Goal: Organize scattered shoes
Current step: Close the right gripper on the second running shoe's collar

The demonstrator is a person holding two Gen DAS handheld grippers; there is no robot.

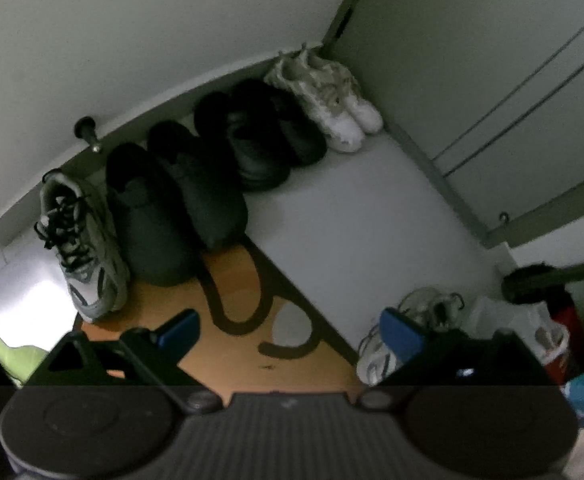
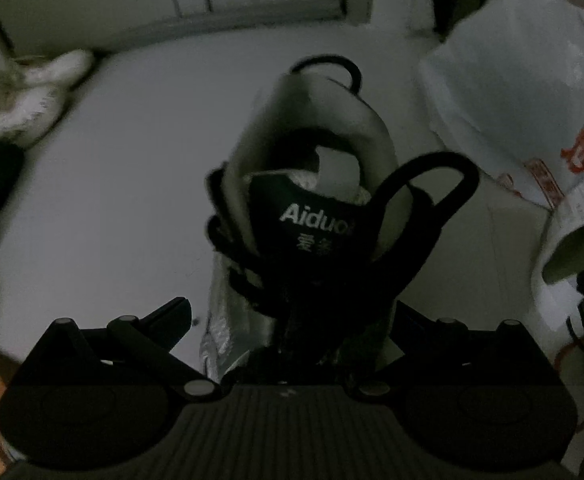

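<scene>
the left tongs [image 1: 288, 332] hang with their blue-padded fingers [image 1: 178, 328] spread wide apart and nothing between them, above an orange floor mat with dark looping lines [image 1: 228, 312].

along the white wall skirting [image 1: 164, 108] stands a row of shoes, heels to the skirting and toes pointing away from it. at one end of the skirting is a grey mesh sneaker with black laces [image 1: 80, 244]; just beside it a pair of dark padded slippers [image 1: 172, 204], toes resting on the mat; then a pair of black glossy clogs [image 1: 264, 132]; and at the far end, in the corner where the skirting meets a pale door [image 1: 472, 60], a pair of white lace-up sneakers [image 1: 328, 96].

well away from the skirting, a second grey mesh sneaker [image 2: 304, 216] sits on the pale floor [image 2: 112, 200], near a white plastic bag with red print [image 2: 532, 92]. the right tongs [image 2: 292, 320] straddle its laced front, with the left finger clear of the shoe's side; the other finger is hidden behind the dark tongue, so i cannot tell whether they grip it.
</scene>
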